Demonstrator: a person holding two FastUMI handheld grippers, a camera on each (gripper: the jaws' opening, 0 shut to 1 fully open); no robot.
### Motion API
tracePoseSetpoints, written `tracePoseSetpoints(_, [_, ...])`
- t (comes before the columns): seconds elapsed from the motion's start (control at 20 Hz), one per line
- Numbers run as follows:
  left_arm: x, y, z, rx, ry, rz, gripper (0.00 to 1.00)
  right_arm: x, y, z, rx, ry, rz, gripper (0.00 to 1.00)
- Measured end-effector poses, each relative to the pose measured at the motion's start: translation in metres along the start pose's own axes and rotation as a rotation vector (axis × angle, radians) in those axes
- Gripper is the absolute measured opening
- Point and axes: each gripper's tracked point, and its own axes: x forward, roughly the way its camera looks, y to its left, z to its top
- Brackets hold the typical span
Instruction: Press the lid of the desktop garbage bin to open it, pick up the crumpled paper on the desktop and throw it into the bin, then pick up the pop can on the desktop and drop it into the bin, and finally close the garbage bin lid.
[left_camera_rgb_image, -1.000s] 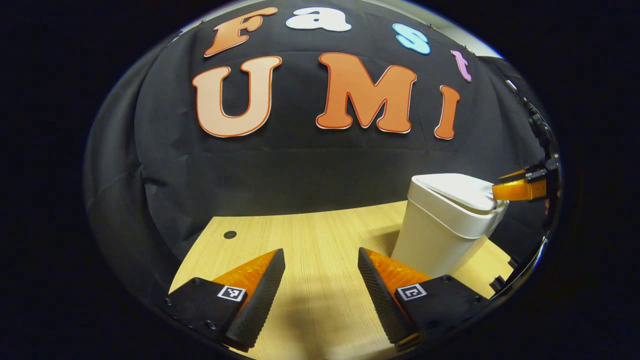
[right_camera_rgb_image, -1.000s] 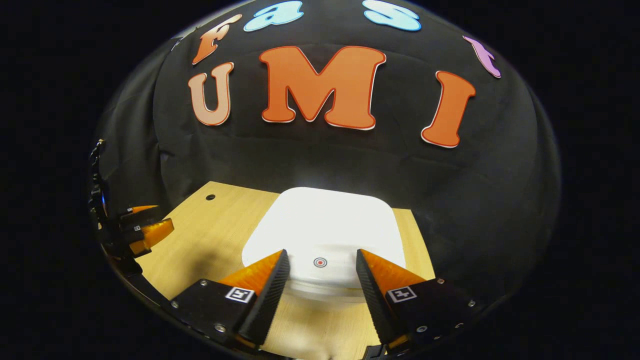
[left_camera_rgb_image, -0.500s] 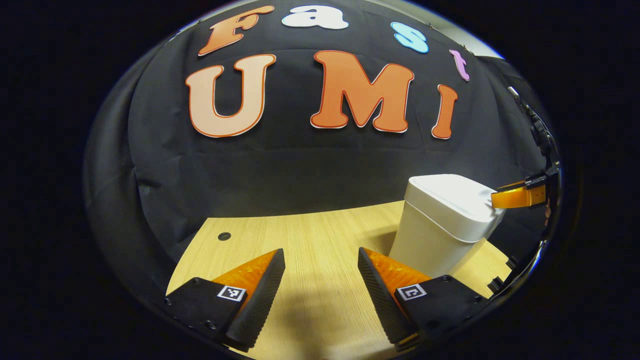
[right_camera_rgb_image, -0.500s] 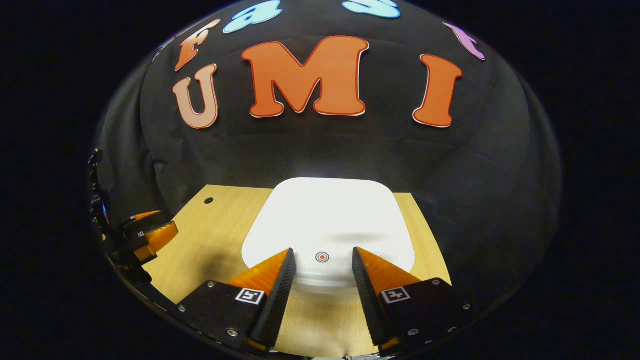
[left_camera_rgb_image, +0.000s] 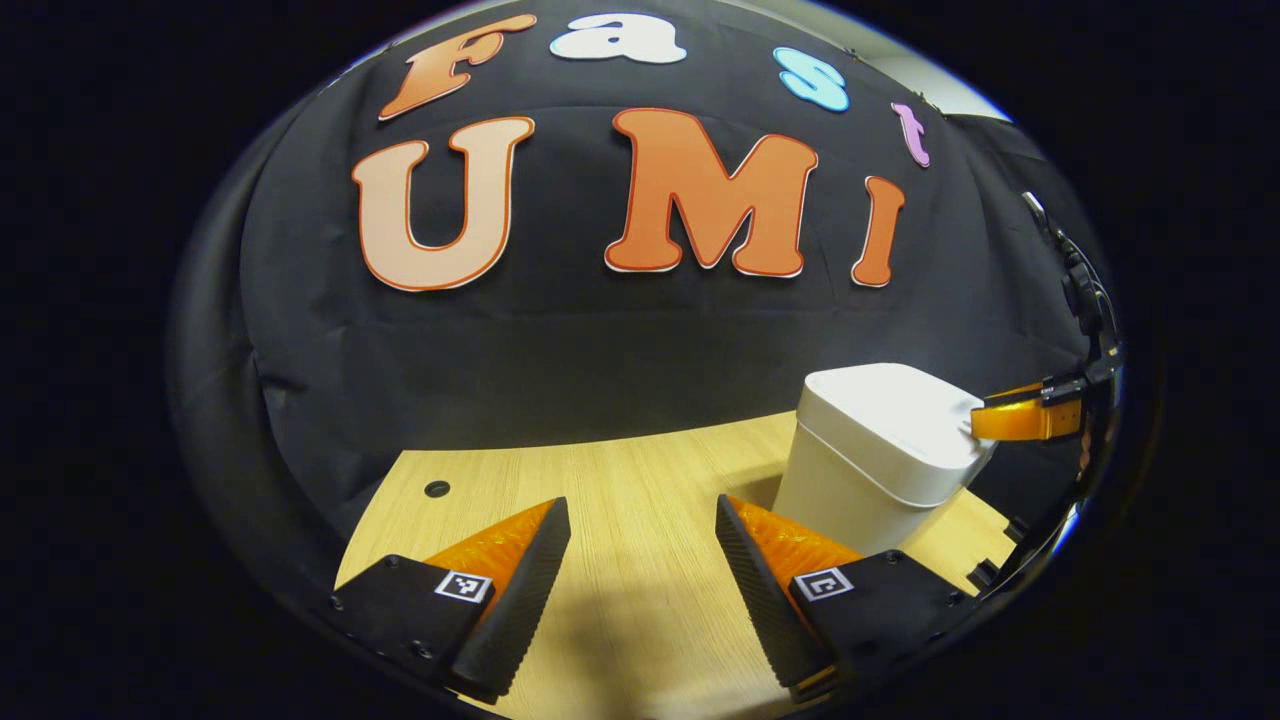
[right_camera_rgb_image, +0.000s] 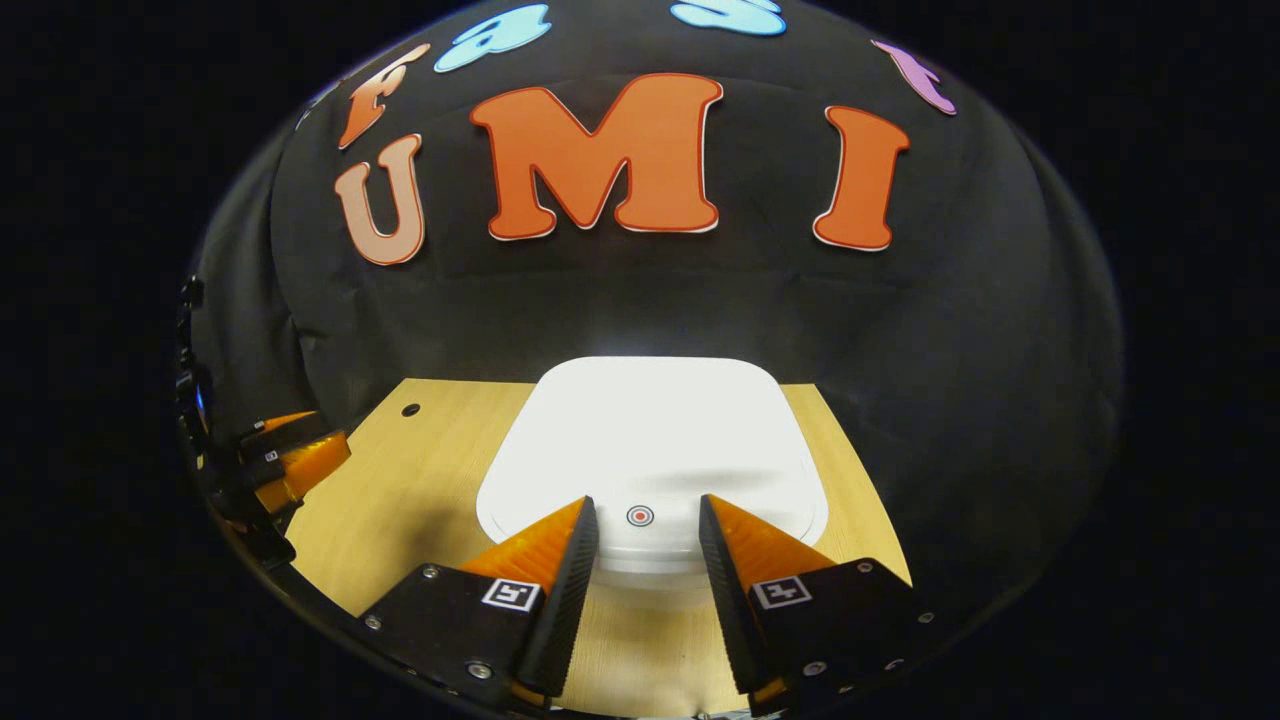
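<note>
Right gripper (right_camera_rgb_image: 648, 525), fingers spread and empty, sits at the near edge of the closed lid (right_camera_rgb_image: 650, 440), straddling its red press mark (right_camera_rgb_image: 640, 516). Risk: off-centre pressure may tip the bin (left_camera_rgb_image: 860, 490). Left gripper (left_camera_rgb_image: 640, 540), spread and empty, hovers over table (left_camera_rgb_image: 620, 470), bin ahead-right.

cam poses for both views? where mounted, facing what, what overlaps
Left gripper view: rides the left tongs, low over the desk, facing the booth wall; bin to its right, right tongs at the lid edge.
Right gripper view: rides the right tongs, looking down at the closed lid; left tongs at far left.
Shared: bin, desk, wall, each other's tongs.
</note>
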Motion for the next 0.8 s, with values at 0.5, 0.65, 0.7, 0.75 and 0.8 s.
tracePoseSetpoints(0.5, [-0.025,0.021,0.071,0.033,-0.211,0.082,0.94,-0.005,0.029,0.034,-0.025,-0.233,0.01,0.74])
tracePoseSetpoints(0.65, [-0.044,0.031,0.099,0.044,-0.309,0.12,0.93,-0.014,0.044,0.052,-0.046,-0.317,0.029,0.75])
tracePoseSetpoints(0.7, [-0.05,0.032,0.106,0.049,-0.337,0.128,0.93,-0.017,0.05,0.059,-0.059,-0.35,0.035,0.75])
tracePoseSetpoints(0.75, [-0.057,0.033,0.112,0.056,-0.362,0.14,0.93,-0.019,0.054,0.064,-0.07,-0.375,0.037,0.7])
tracePoseSetpoints(0.8, [-0.063,0.035,0.118,0.064,-0.381,0.152,0.93,-0.02,0.059,0.068,-0.079,-0.395,0.038,0.75])
